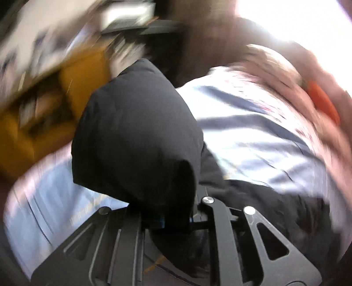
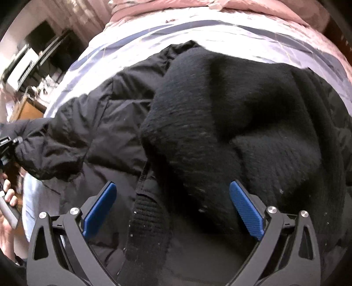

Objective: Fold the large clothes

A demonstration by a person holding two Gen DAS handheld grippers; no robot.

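A black puffer jacket (image 2: 105, 132) lies on a bed with a light blue striped sheet (image 2: 123, 50). A black knit garment (image 2: 231, 114) lies bunched on top of it. My right gripper (image 2: 172, 198) is open, its blue pads (image 2: 100, 209) spread over the black knit and a ribbed band, holding nothing. My left gripper (image 1: 173, 217) is shut on the jacket's sleeve (image 1: 136, 136), which stands up in front of the camera and hides the fingertips. In the right wrist view the sleeve end (image 2: 33, 145) is stretched out to the far left, where the left gripper holds it.
A pink quilt (image 2: 264, 8) lies along the far side of the bed. Wooden furniture (image 1: 83, 72) and a desk with dark equipment (image 2: 44, 44) stand beside the bed. The person's hand (image 2: 10, 193) shows at the left edge. The left wrist view is motion-blurred.
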